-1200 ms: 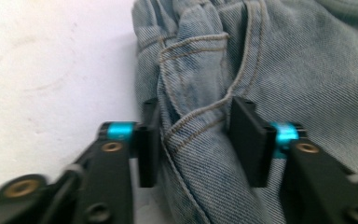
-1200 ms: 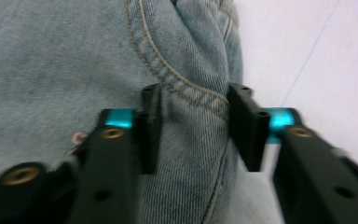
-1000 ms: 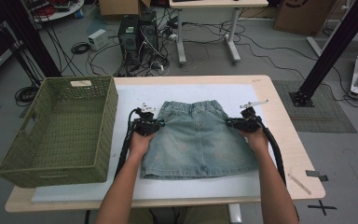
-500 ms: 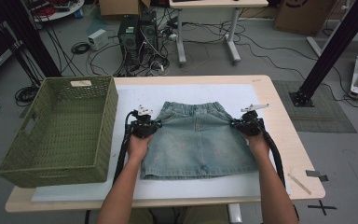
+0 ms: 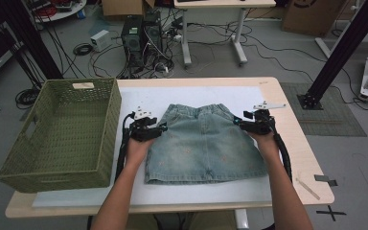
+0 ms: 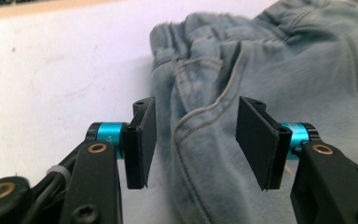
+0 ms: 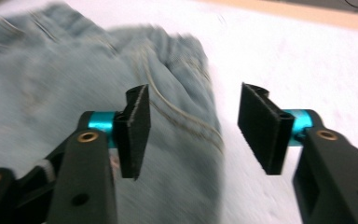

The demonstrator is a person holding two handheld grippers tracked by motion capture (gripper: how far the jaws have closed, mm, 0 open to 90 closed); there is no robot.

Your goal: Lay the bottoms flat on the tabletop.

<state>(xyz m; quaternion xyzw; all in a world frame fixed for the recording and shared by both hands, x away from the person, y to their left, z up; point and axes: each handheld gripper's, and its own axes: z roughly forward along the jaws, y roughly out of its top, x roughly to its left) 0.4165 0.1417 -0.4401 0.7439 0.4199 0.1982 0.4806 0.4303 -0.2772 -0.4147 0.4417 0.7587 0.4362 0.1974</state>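
A light blue denim skirt [image 5: 203, 143] lies flat on the white mat [image 5: 139, 96], waistband toward the far side. My left gripper [image 5: 160, 128] sits at the skirt's left edge just below the waistband. Its jaws have just been opening, and in the left gripper view [image 6: 193, 140] they stand apart over the seamed denim edge [image 6: 279, 70] without pressing it. My right gripper [image 5: 238, 122] sits at the skirt's right edge. Its jaws have also just been opening [image 7: 193, 133], and the skirt's hem side [image 7: 51, 79] lies loose under the left jaw.
A green woven basket [image 5: 79, 82] stands on the table's left part, close to my left forearm. Bare white mat runs beyond the waistband and in front of the hem. A strip of tape [image 5: 309, 188] lies near the wooden table's right front corner.
Both grippers' jaws have spread apart and let go of the skirt's side edges. The hands have stayed nearly where they were, and the skirt lies as before.
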